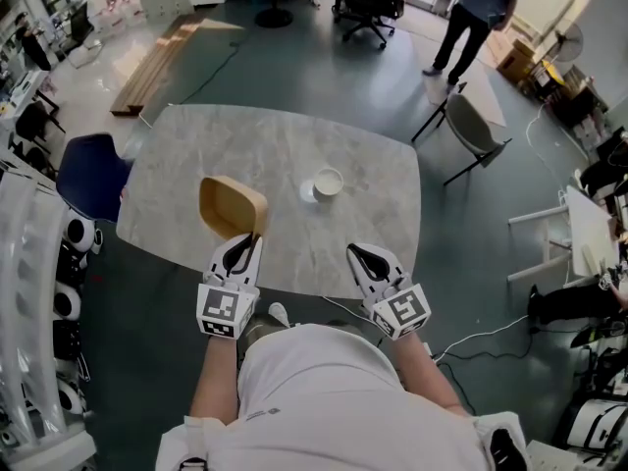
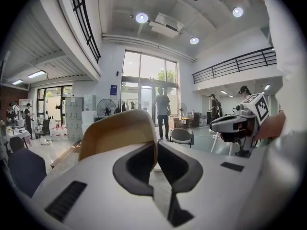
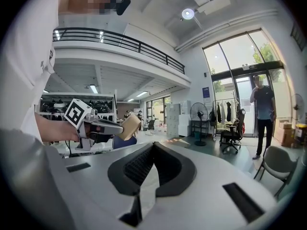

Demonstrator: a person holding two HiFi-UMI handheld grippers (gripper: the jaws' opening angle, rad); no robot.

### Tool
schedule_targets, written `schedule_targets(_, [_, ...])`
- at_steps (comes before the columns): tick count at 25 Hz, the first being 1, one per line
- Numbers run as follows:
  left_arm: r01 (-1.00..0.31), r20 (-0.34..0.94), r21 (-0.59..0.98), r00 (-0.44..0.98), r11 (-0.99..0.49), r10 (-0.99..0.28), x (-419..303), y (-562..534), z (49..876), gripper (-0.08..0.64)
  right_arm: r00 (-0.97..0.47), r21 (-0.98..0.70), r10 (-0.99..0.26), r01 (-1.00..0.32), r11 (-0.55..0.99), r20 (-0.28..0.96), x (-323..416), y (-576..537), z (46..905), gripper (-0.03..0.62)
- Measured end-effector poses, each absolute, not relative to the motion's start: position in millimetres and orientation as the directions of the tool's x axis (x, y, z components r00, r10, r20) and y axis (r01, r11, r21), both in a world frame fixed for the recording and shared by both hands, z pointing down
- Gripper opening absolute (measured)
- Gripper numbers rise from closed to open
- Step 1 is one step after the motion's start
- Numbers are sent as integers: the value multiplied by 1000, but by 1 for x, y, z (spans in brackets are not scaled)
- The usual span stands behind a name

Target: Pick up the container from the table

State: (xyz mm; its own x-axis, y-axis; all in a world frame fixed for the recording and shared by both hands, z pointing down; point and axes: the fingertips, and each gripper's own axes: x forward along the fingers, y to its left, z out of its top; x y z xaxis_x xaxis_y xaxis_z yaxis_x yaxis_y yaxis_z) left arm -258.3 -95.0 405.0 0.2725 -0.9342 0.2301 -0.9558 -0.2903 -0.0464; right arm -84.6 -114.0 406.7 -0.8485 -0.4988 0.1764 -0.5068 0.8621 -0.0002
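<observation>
A tan, rounded container (image 1: 233, 207) hangs tilted over the near left part of the marble table (image 1: 294, 145). My left gripper (image 1: 242, 246) is shut on its near rim. In the left gripper view the container (image 2: 115, 133) fills the space ahead, with its wall pinched between the black pads at my left gripper (image 2: 157, 143). The right gripper view shows the container (image 3: 128, 125) in the air at the left. My right gripper (image 1: 365, 260) hovers over the table's near edge, apart from the container. My right gripper (image 3: 153, 145) has its jaws shut with nothing between them.
A small white bowl (image 1: 327, 183) sits mid-table. A blue chair (image 1: 90, 175) stands at the table's left, a grey chair (image 1: 473, 126) at its far right. A person (image 1: 479, 13) stands beyond. White racks (image 1: 39, 263) line the left side.
</observation>
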Motion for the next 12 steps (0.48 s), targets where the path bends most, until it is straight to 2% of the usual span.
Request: schedule_targets(12, [-957,249,-50,264,-285,-932,-259,-90,410,23,-851,-11,-492,-502,865,183,-83,-112,409,11])
